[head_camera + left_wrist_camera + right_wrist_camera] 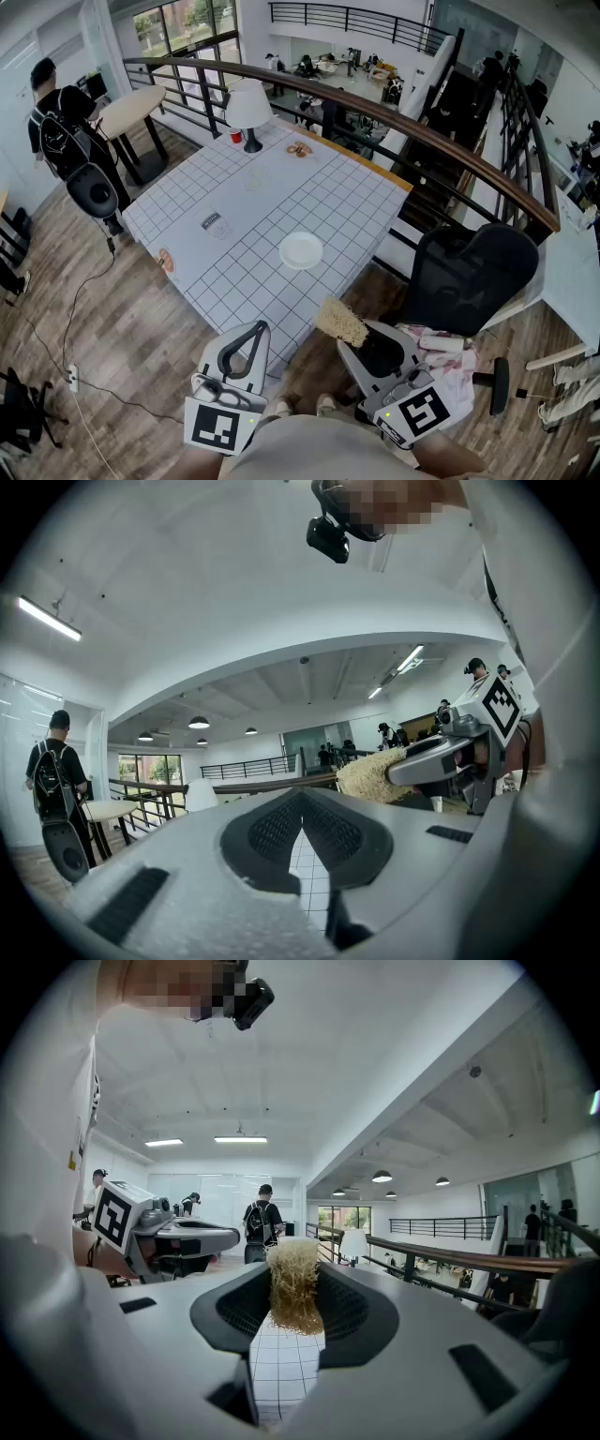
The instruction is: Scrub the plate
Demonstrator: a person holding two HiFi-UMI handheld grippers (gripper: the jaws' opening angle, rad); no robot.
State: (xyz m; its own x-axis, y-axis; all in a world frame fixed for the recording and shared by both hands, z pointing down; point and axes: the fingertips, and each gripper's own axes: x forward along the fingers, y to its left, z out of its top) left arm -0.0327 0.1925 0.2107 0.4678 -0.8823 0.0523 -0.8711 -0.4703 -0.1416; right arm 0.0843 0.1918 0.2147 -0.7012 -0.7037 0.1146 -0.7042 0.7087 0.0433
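Pinching what, bottom right? the desk asks.

"A scrubber. The right gripper has its jaws clamped on the straw-coloured pad, with the loose end pointing forward. I'd say that's so it meets the plate first."

"And the left gripper?"

"Its jaws are pressed together at the tips with nothing between them. Both tools sit low against the person's body, short of the table, so by my reading no scrubbing has begun. The left one would likely have to steady the plate."

"Where is the plate?"

"It lies flat on the gridded cloth toward the table's near edge, well apart from both tools. It looks bare. It's probably set there to be reached with one step forward. Beyond it stands a glass. A lamp and a red cup are at the far end, out of the scrubbing path. A person with a backpack stands off to the left."
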